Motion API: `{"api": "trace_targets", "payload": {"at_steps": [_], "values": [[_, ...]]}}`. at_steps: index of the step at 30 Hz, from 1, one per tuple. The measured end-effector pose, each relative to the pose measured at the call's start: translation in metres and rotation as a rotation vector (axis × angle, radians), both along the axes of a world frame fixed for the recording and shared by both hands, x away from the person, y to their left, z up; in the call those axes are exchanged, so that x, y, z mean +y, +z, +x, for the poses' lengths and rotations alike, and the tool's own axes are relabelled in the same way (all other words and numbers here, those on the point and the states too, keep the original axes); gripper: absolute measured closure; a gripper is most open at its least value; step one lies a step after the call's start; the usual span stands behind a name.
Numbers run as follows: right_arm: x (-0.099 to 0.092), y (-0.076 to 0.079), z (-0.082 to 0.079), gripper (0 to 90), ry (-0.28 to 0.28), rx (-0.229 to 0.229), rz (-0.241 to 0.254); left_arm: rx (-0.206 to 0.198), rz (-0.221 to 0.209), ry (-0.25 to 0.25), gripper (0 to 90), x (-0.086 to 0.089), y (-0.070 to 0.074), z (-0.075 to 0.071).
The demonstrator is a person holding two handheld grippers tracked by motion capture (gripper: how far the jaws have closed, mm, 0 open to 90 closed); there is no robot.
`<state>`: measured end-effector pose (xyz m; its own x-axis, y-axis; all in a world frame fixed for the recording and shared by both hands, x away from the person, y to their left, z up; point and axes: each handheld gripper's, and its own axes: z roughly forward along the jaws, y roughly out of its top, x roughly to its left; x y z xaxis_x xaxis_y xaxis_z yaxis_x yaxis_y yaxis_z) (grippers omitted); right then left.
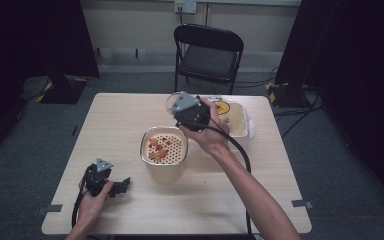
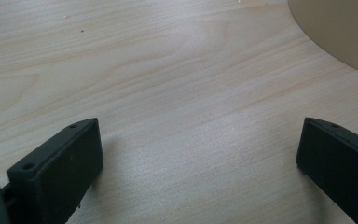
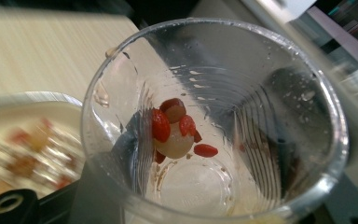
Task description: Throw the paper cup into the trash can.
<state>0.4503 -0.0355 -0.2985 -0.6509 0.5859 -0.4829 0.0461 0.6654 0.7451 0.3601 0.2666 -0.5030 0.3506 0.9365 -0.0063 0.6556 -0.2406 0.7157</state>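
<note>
The right gripper (image 1: 180, 111), held in the person's right hand (image 1: 211, 131) above the far middle of the pale wooden table (image 1: 130, 115), is clamped around the wall of a clear, ribbed, thin-walled plastic cup (image 3: 214, 121). In the high view the cup is tilted, its mouth towards the cream bowl fitted with a perforated strainer insert (image 1: 164, 146), just beside it and slightly above. A few red berries and one pale round seed (image 3: 175, 130) cling to the wet inner wall of the cup near its bottom; more red and orange pieces lie on the strainer.

The cup looks very light and flexible. It would likely buckle under a hard squeeze and slip when wet, so a moderate hold across the side wall, below the stiffer rolled rim, seems the safest place. The stuck pieces are small and damp; they will probably need a steeper tilt or a tap to drop.

The left gripper (image 1: 122, 186) rests low at the near left of the table, its jaws spread wide with bare wood between them, grasping nothing.

Behind the bowl sits a cream rectangular container inside a clear plastic bag (image 1: 237, 120), bearing a yellow smiling-face mark. No readable writing or brand name can be made out anywhere.
</note>
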Motion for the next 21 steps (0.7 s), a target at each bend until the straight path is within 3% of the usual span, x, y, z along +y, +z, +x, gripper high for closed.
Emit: {"api": "trace_targets", "payload": {"at_steps": [1,4,9,12,19,21], "values": [[-0.005,0.002,0.003,47.6,0.002,0.054,0.081,0.0,0.001,0.0,0.0,0.0,0.0,0.0],[-0.02,0.005,0.012,47.5,0.009,0.147,0.253,0.0,0.0,0.0,0.0,0.0,0.0,0.0],[-0.038,0.004,0.02,47.3,0.025,0.234,0.43,0.0,0.0,0.0,0.0,0.0,0.0,0.0],[-0.049,0.006,0.025,47.2,0.011,0.251,0.495,0.0,0.0,0.0,0.0,0.0,0.0,0.0],[-0.078,0.01,0.034,47.1,-0.064,0.233,0.527,0.0,0.0,0.0,0.0,0.0,0.0,0.0],[-0.093,0.01,0.038,46.2,-0.113,0.229,0.533,0.0,0.0,0.0,0.0,0.0,0.0,0.0]]}}
